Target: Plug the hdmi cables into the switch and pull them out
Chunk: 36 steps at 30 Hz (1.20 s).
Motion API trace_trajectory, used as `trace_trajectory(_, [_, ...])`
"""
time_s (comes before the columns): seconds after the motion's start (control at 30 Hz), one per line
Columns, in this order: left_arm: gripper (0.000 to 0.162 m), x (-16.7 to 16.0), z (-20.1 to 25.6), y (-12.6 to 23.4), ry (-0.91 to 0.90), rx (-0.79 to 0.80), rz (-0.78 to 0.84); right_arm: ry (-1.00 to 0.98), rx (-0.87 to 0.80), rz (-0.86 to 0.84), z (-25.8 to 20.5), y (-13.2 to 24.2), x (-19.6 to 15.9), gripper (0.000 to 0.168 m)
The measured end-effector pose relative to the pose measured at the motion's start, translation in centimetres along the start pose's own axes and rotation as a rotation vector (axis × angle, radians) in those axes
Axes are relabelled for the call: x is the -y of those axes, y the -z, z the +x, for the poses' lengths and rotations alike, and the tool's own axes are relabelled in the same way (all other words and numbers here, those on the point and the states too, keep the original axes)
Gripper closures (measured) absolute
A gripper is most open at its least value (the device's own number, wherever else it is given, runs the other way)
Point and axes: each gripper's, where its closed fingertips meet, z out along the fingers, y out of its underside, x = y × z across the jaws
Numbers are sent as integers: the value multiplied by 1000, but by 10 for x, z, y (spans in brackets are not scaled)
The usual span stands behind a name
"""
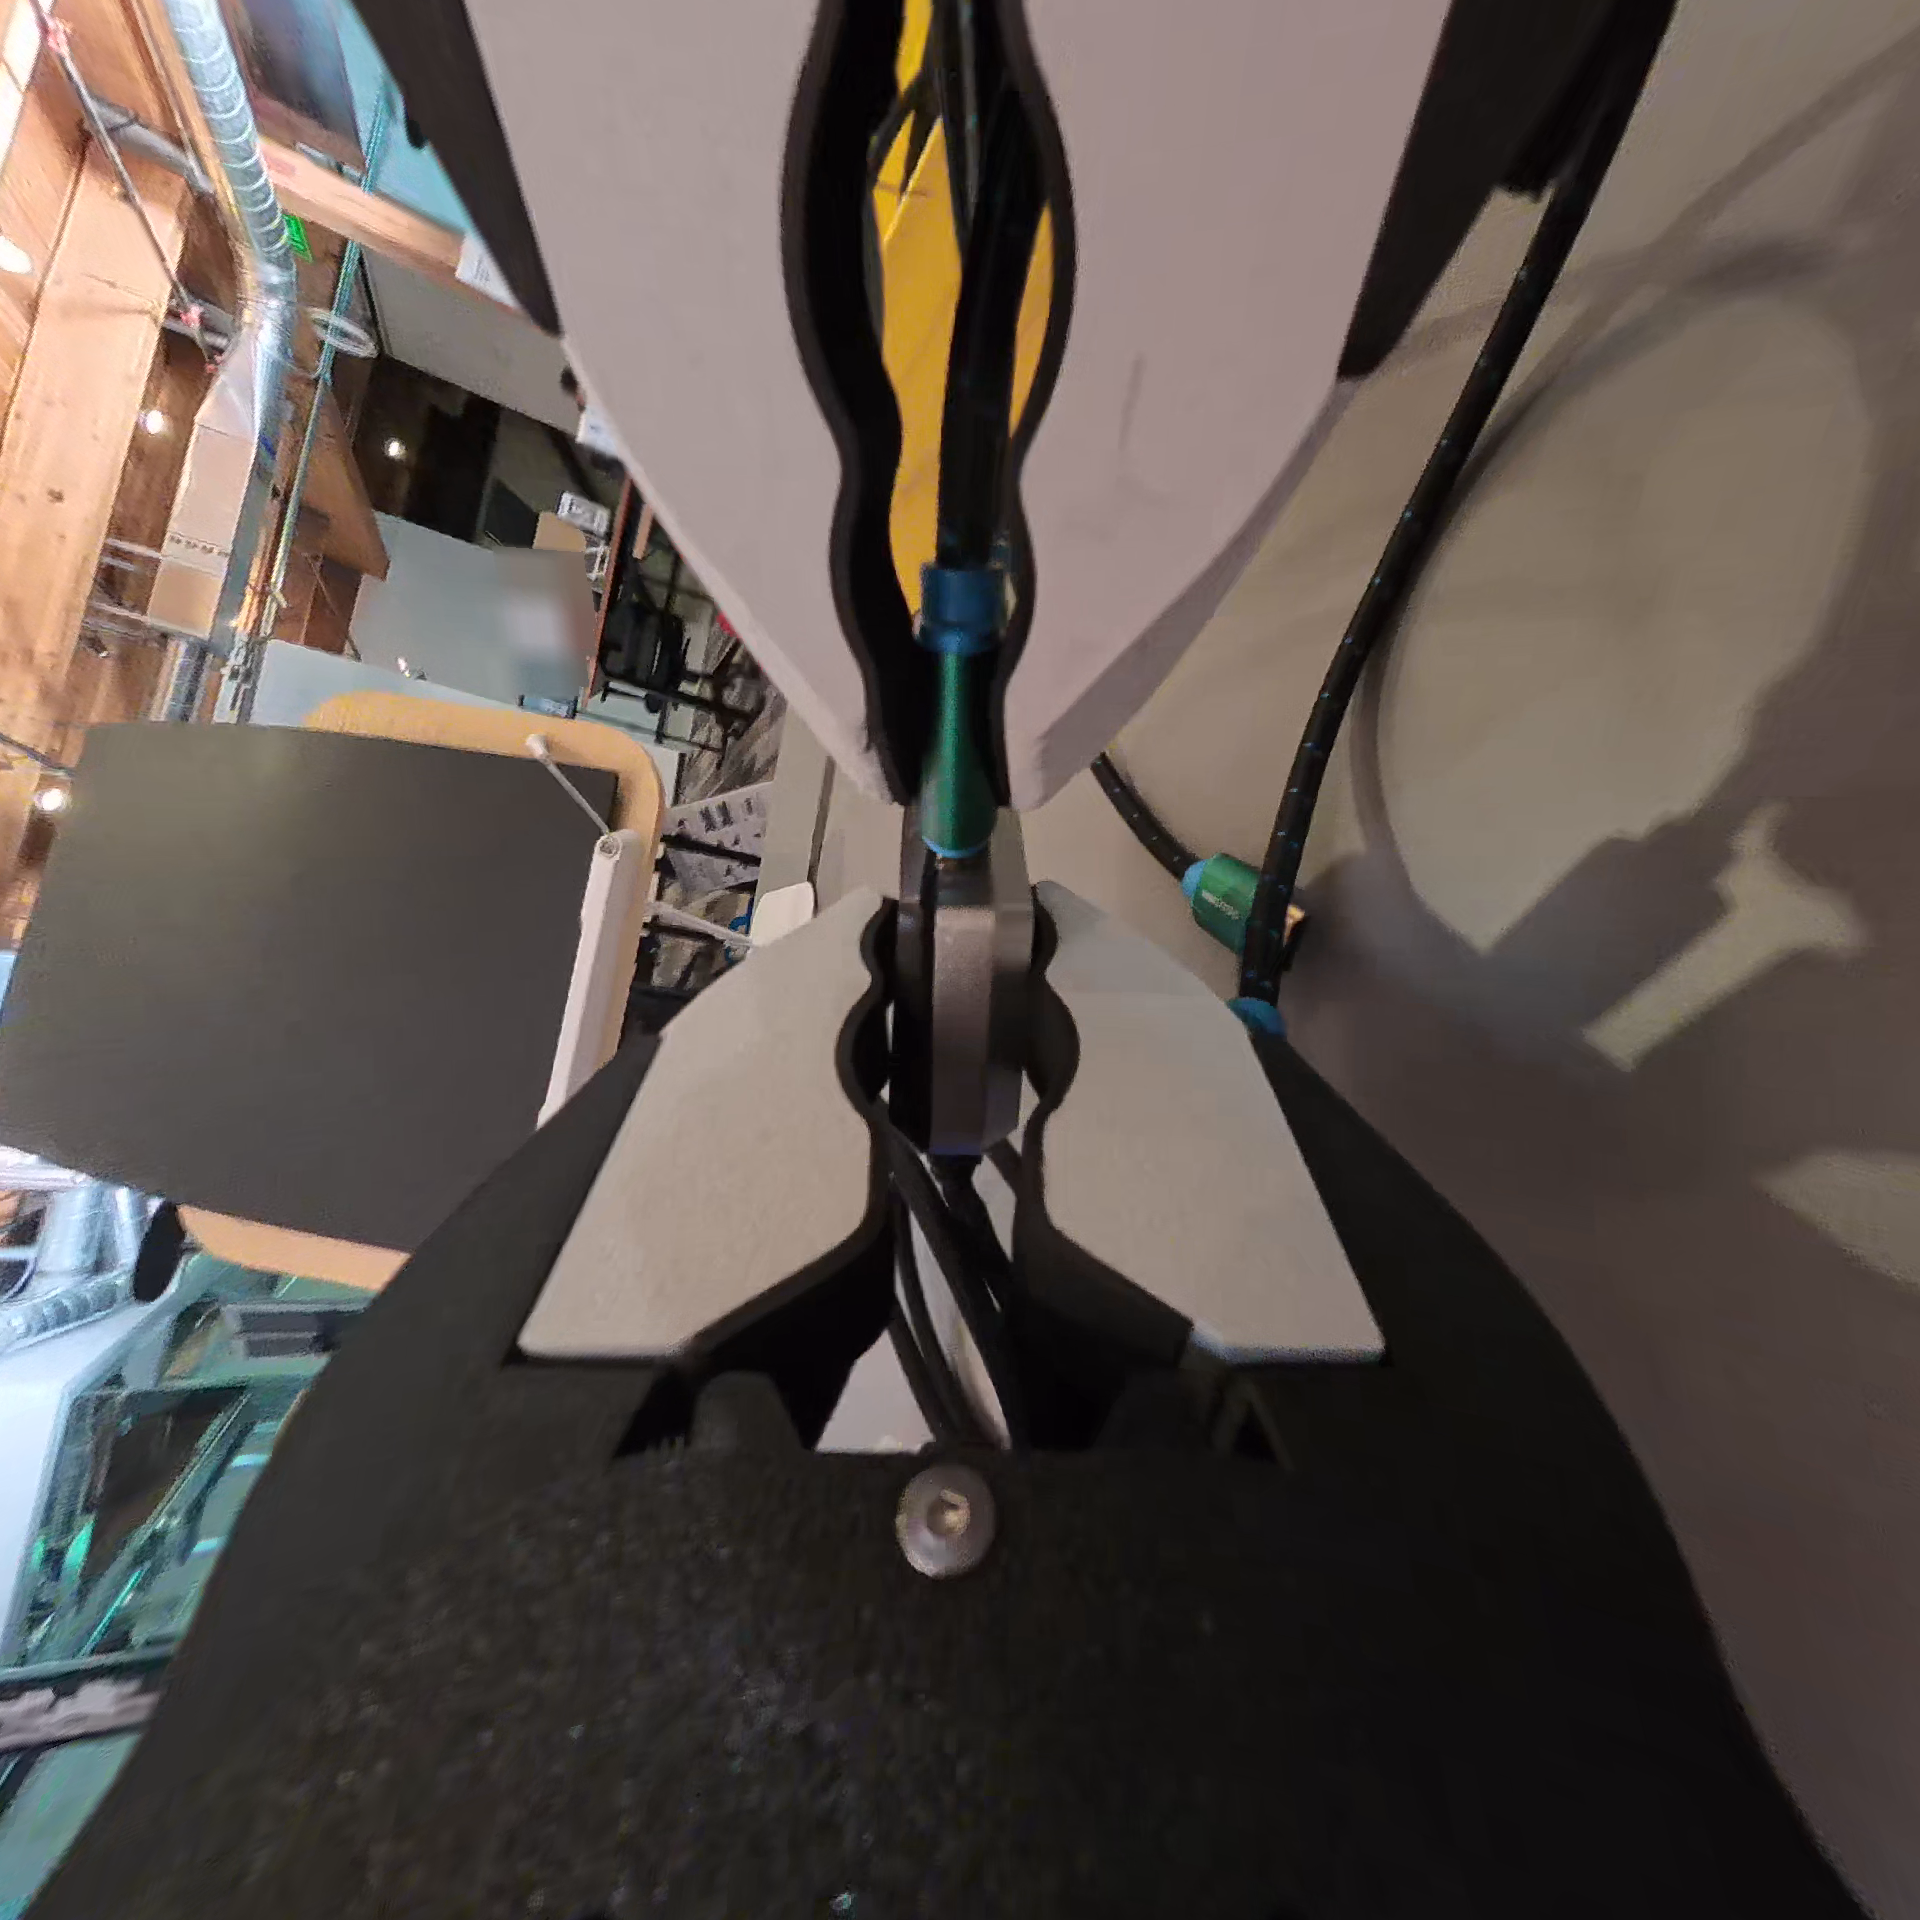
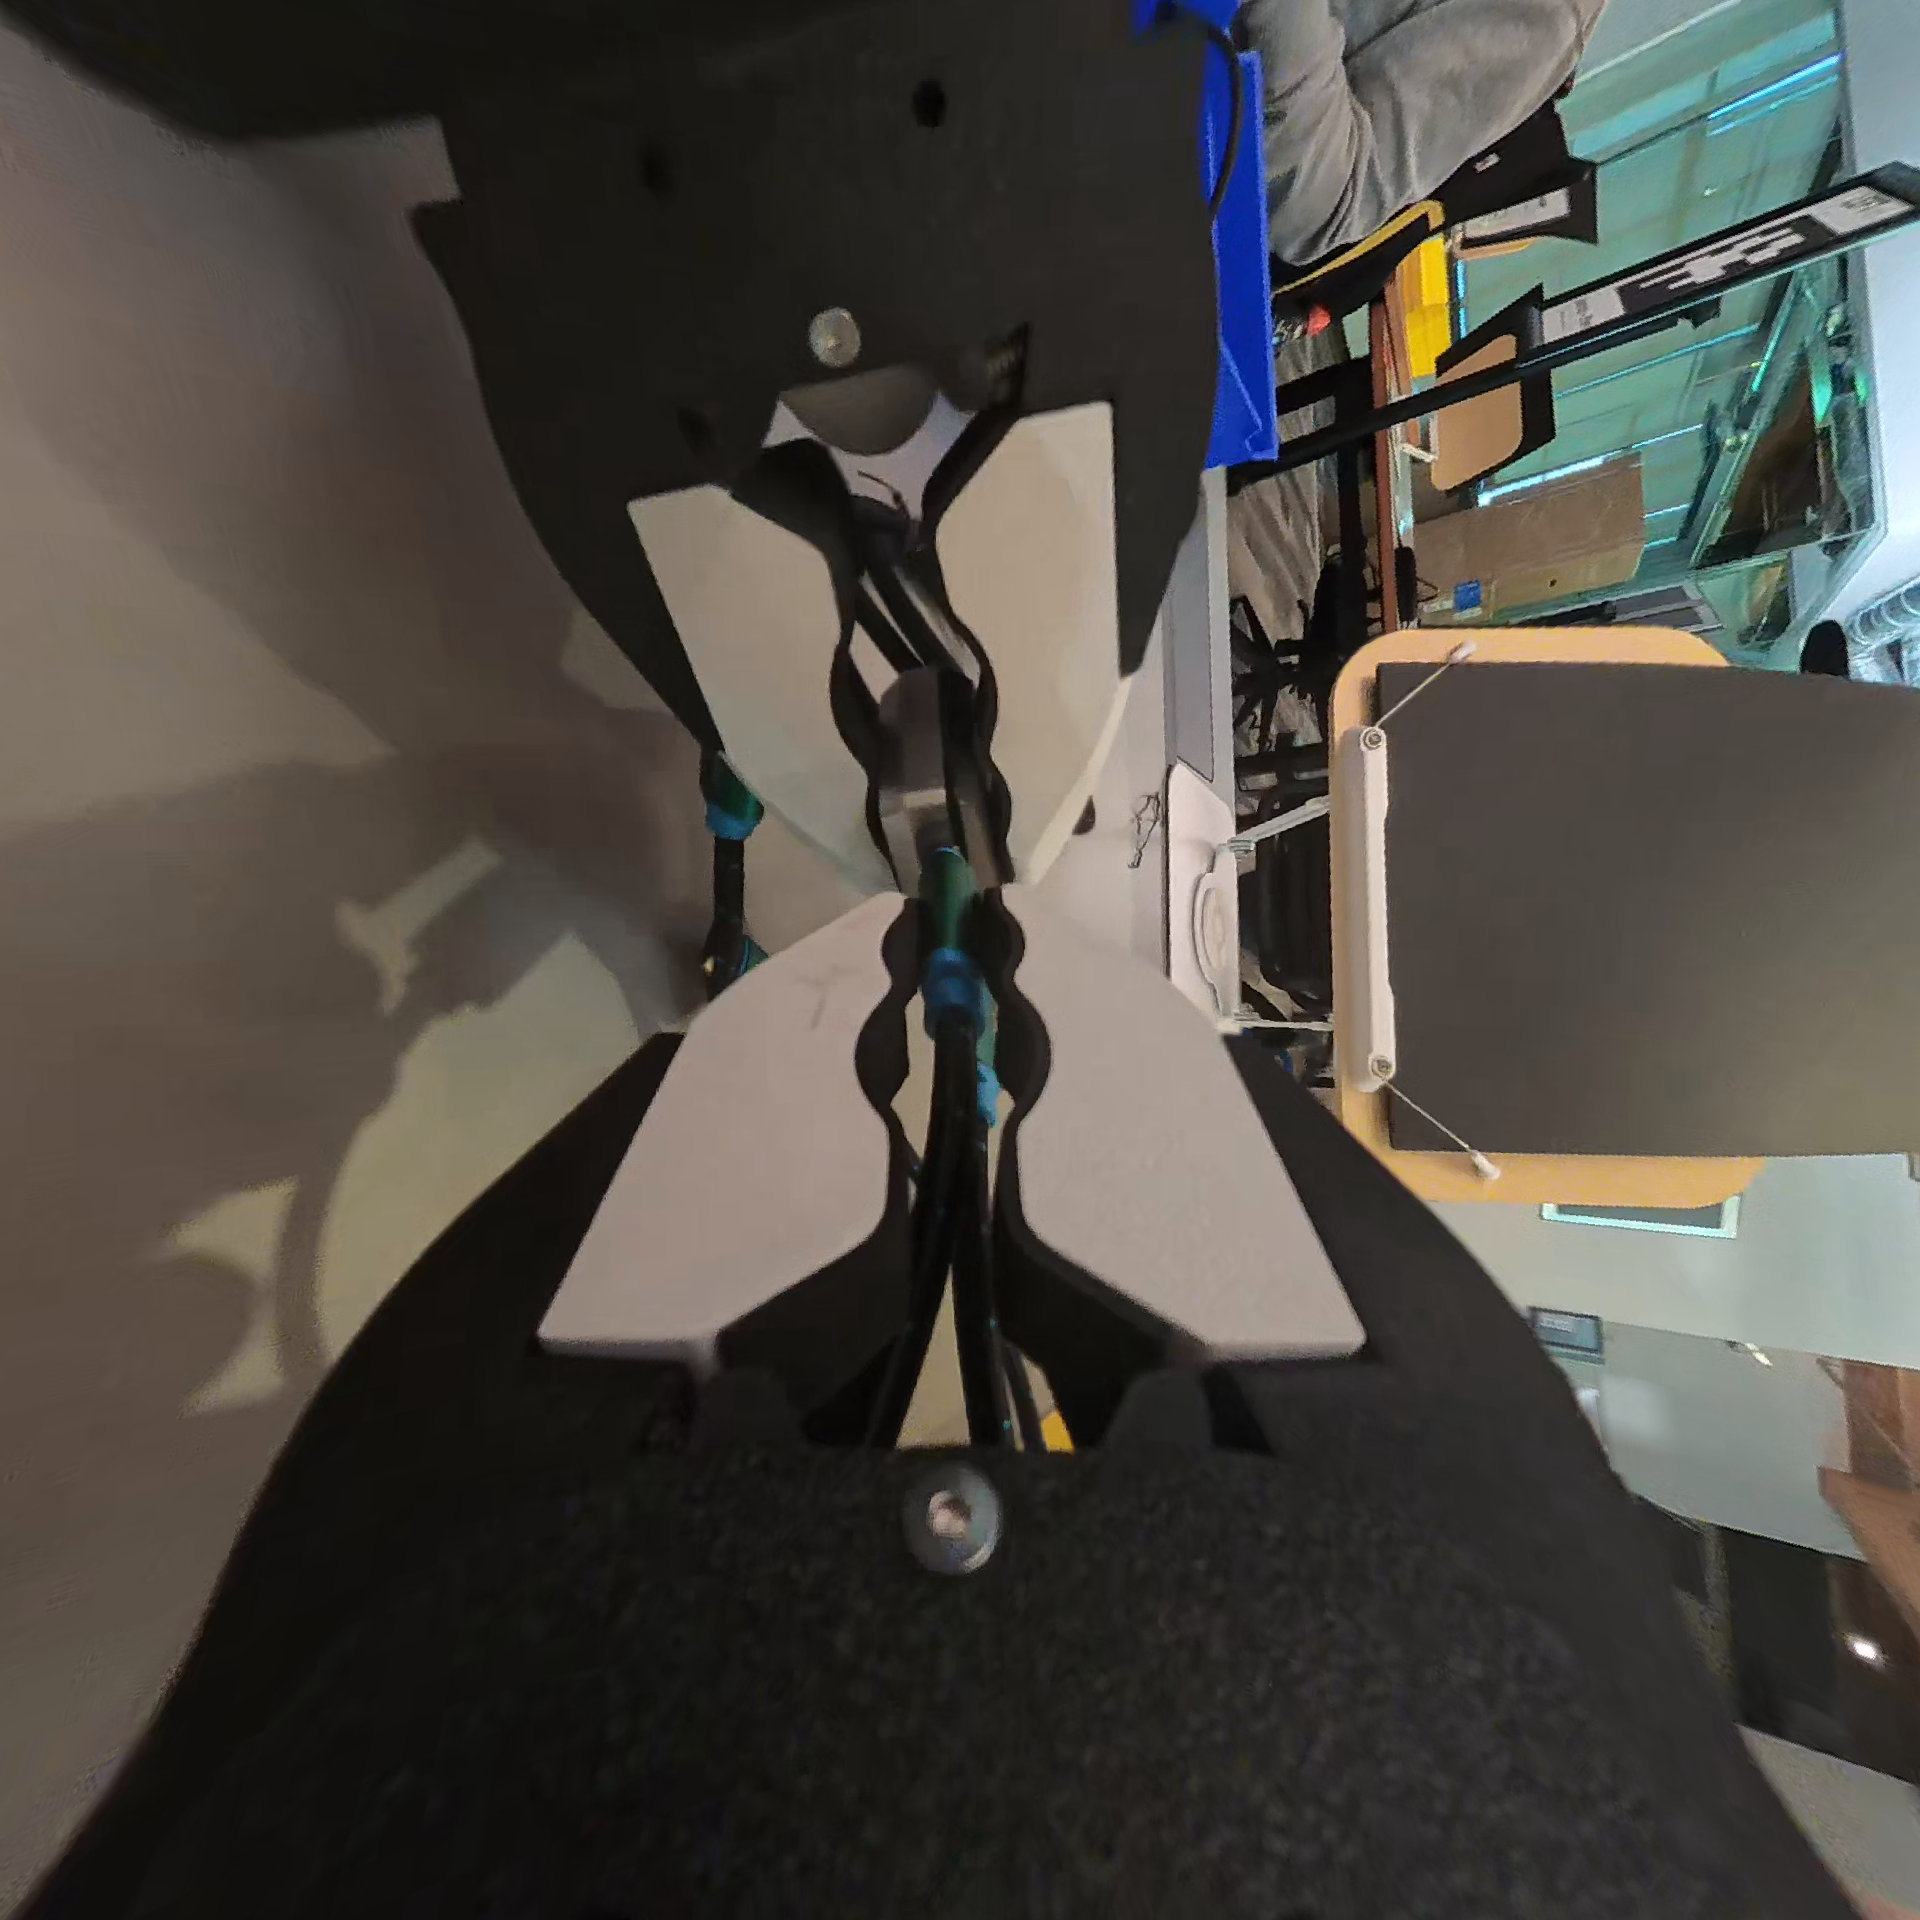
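My left gripper [image 1: 961, 896] is shut on the grey metal switch [image 1: 968, 1023] and holds it edge-on above the white table [image 1: 1621, 665]. My right gripper [image 1: 956, 795] faces it tip to tip and is shut on a green HDMI plug [image 1: 951, 727] with a blue collar, whose tip meets the switch's edge. In the right wrist view the right gripper [image 2: 948, 906] grips that plug [image 2: 948, 883] against the switch [image 2: 914, 774], held by the left gripper [image 2: 945, 878]. A second green plug [image 1: 1226, 894] on a black braided cable [image 1: 1382, 582] lies loose on the table.
A black panel on a tan board [image 1: 312, 987] stands past the table edge, and also shows in the right wrist view [image 2: 1662, 904]. Black cables hang between my fingers. A blue part [image 2: 1242, 260] and a person's grey sleeve [image 2: 1382, 114] are behind the left gripper. The grippers are tip to tip, or close to it.
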Motion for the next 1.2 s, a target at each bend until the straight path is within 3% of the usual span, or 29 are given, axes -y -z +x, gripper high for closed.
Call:
trace_trajectory(0.07, [141,-2,-5,2,-18,47,-23,-102,22,49,2,0,2,157])
trace_trajectory(0.27, [141,-10,-7,5,-135,164,-26,-734,147,135,12,20,9,137])
trace_trajectory(0.37, [141,-13,-4,2,-169,182,-61,-876,180,122,9,24,7,142])
trace_trajectory(0.43, [141,-16,-7,0,-167,191,-82,-916,189,64,5,26,0,146])
trace_trajectory(0.6, [141,-14,-9,3,-159,195,-73,-1036,215,-47,-7,30,8,127])
trace_trajectory(0.67, [141,-11,-9,4,-172,201,-62,-998,145,-128,-7,24,-4,132])
trace_trajectory(1.0, [141,-8,-7,5,-167,198,-81,-1058,70,-166,-8,12,-5,144])
trace_trajectory(1.2, [141,-9,-7,5,-177,190,-68,-1073,132,-152,-17,8,-4,143])
